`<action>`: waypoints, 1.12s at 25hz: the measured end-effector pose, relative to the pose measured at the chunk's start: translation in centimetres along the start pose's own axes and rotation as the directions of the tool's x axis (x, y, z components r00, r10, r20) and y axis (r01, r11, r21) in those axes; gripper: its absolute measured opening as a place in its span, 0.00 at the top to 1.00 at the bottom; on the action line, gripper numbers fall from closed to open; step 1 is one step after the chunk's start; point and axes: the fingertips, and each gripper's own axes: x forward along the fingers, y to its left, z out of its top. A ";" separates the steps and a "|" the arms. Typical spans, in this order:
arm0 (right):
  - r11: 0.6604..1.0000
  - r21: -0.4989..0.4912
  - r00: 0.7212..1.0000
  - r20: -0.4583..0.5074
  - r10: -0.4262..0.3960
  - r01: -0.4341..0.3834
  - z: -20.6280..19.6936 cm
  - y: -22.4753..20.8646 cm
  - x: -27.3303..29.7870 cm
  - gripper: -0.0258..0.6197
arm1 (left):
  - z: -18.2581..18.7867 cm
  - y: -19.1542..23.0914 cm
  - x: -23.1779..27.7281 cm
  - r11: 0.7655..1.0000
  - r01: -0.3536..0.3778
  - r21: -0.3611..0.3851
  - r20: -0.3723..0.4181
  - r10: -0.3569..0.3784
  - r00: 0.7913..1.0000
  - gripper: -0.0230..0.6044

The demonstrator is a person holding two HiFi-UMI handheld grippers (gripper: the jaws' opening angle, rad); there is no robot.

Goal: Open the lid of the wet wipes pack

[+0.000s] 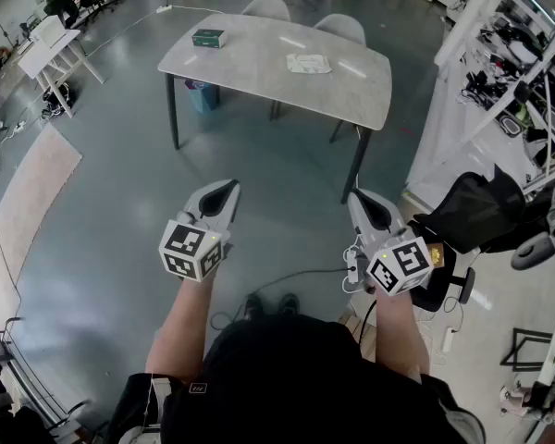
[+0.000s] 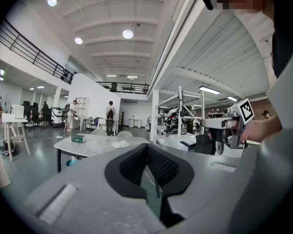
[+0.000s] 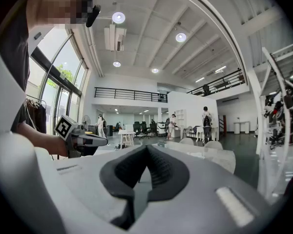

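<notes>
Evidently only approaching the table [image 1: 250, 67] at upper centre, left gripper [image 1: 228, 187] and right gripper [image 1: 360, 198] both pinched together, empty; next probably means closing in on the wet wipes pack [image 1: 308, 63].

A pale grey counter [image 1: 259, 80] with rounded corners stands on dark legs on a glossy grey floor [image 1: 111, 220]. 2 things lie on its top, well apart. A small green box [image 1: 208, 37] sits near the far left corner. A white flat pack [image 1: 308, 63] with faint print lies nearer the middle, toward the right.
</notes>
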 end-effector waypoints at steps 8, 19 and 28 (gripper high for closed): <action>1.000 0.011 1.000 -0.019 0.003 -0.003 -2.1 -1.0 -1.4 0.96 | -1.1 -2.4 1.1 1.000 0.010 0.025 -0.042 -0.009 0.999 0.95; 0.997 0.068 0.998 -0.055 0.029 -0.025 -4.3 -4.5 -4.9 0.96 | -1.5 -7.1 3.1 0.999 0.006 0.049 -0.067 -0.003 0.998 0.95; 0.990 0.137 0.997 -0.070 0.034 -0.024 -5.3 -5.5 -6.6 0.96 | -1.9 -8.5 3.4 1.000 0.002 0.031 -0.077 0.001 0.997 0.95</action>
